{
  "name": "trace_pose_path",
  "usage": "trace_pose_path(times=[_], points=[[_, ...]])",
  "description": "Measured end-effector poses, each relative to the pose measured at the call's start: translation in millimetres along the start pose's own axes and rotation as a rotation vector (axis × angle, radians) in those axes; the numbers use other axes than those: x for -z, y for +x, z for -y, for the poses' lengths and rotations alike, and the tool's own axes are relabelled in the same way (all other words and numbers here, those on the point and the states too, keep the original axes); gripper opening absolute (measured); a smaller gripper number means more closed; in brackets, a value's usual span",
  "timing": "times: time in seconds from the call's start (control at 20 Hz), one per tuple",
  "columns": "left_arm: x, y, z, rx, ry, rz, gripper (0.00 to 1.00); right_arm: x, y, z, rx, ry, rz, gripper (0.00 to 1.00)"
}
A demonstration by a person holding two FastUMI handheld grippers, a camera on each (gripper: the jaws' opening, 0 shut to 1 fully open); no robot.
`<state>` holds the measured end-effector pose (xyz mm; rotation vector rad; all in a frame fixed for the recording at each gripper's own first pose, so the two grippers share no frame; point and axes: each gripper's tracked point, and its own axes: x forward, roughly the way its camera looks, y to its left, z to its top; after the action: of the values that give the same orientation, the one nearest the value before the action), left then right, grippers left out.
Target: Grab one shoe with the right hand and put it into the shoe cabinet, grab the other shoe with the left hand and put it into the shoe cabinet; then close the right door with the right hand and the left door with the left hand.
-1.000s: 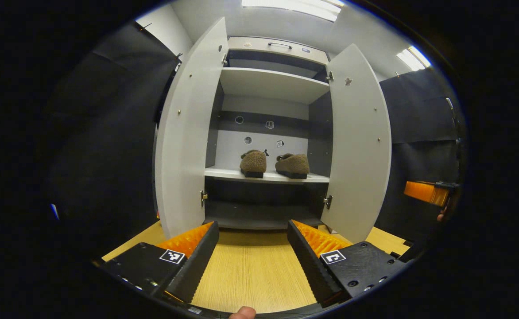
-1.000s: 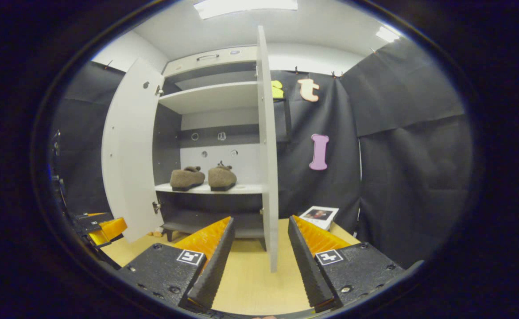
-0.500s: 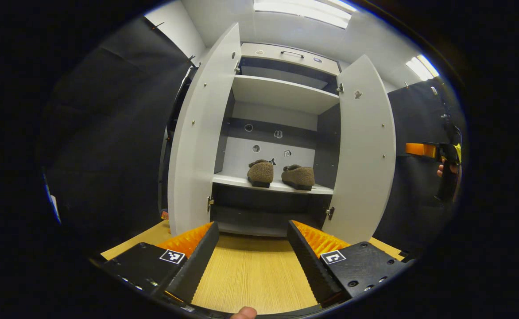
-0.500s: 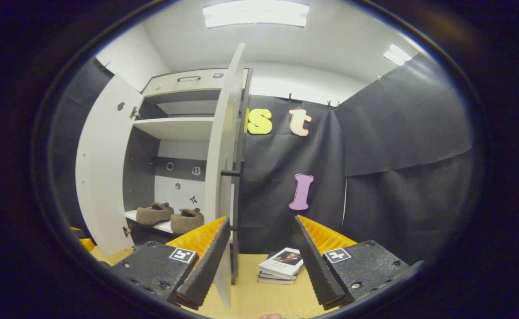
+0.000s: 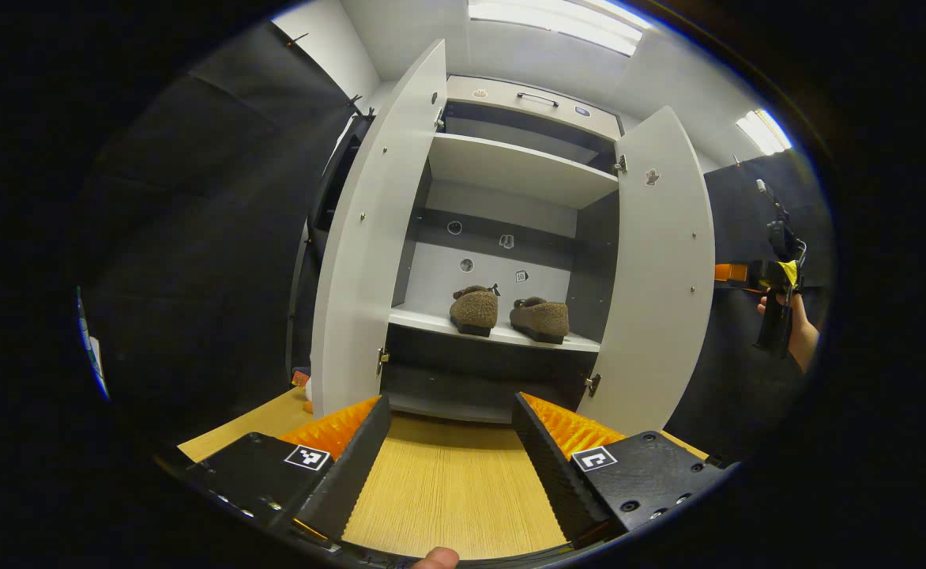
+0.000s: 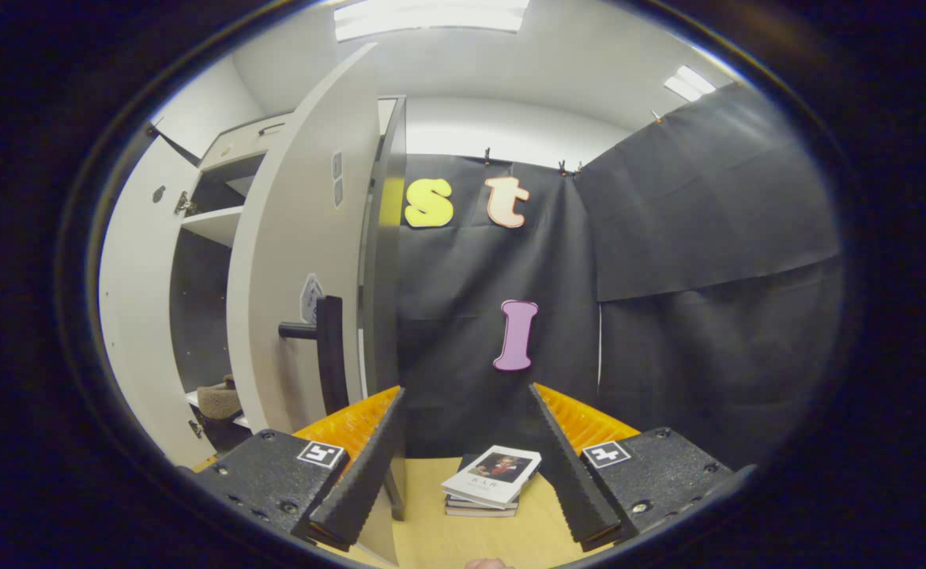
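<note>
Shoes: both inside shoe cabinet (image 5: 510, 158), side by side on middle shelf (image 5: 431, 320), soles down. Left shoe (image 5: 475, 309) near shelf centre; right shoe (image 5: 540, 318) just beside it, toward the shelf's right end. Small gap between the two; contact not discernible. In right gripper view, one shoe (image 6: 218, 400) partly visible past the door edge on the same shelf.

Left door (image 5: 372, 245) wide open, swung outward. Right door (image 5: 660, 276) also open, inner face toward left gripper view. In right gripper view, right door (image 6: 297, 261) seen from its outer face, dark bar handle (image 6: 325, 348) standing out from the panel.

Left hand-held gripper (image 5: 451, 450): fingers spread wide, nothing between them, over wood-grain desk (image 5: 447, 490) in front of the cabinet, pointed at the open compartment. Apart from both doors.

Right hand-held gripper (image 6: 467, 450): fingers spread, nothing held. Left finger close to the right door's lower edge, just below the handle; contact with door cannot be told. Same gripper also seen in left gripper view (image 5: 747, 273), held by a hand (image 5: 795, 320) beyond the right door's outer side.

Stack of books (image 6: 491, 482) on desk near the black cloth wall, to the right of the cabinet, seen between the right gripper's fingers.
</note>
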<state>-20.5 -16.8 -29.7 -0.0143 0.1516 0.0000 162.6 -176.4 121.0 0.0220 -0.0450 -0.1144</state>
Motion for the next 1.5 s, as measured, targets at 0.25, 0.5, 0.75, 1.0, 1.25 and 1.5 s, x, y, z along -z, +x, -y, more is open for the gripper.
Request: trace_pose_path(times=[0.25,0.5,0.75,1.0,1.25,1.5], points=[[-3,1,2,0.006,0.004,0.004,0.95,-1,4,-14,-0.024,-0.012,0.001,0.92],[-14,7,6,0.023,-0.014,0.026,0.95,1,-3,-33,-0.09,-0.008,0.001,0.9],[-17,5,6,0.028,-0.012,0.039,0.95,7,-9,-92,-0.226,0.025,0.009,0.9],[-22,0,-5,-0.003,-0.003,0.047,0.95,12,1,-153,-0.34,0.043,0.012,0.9],[-25,0,-10,-0.027,0.004,0.052,0.95,18,14,-181,-0.375,0.029,-0.014,0.91],[-31,3,-13,-0.02,-0.02,0.023,0.95,21,-12,-160,-0.324,0.053,0.0,0.92]])
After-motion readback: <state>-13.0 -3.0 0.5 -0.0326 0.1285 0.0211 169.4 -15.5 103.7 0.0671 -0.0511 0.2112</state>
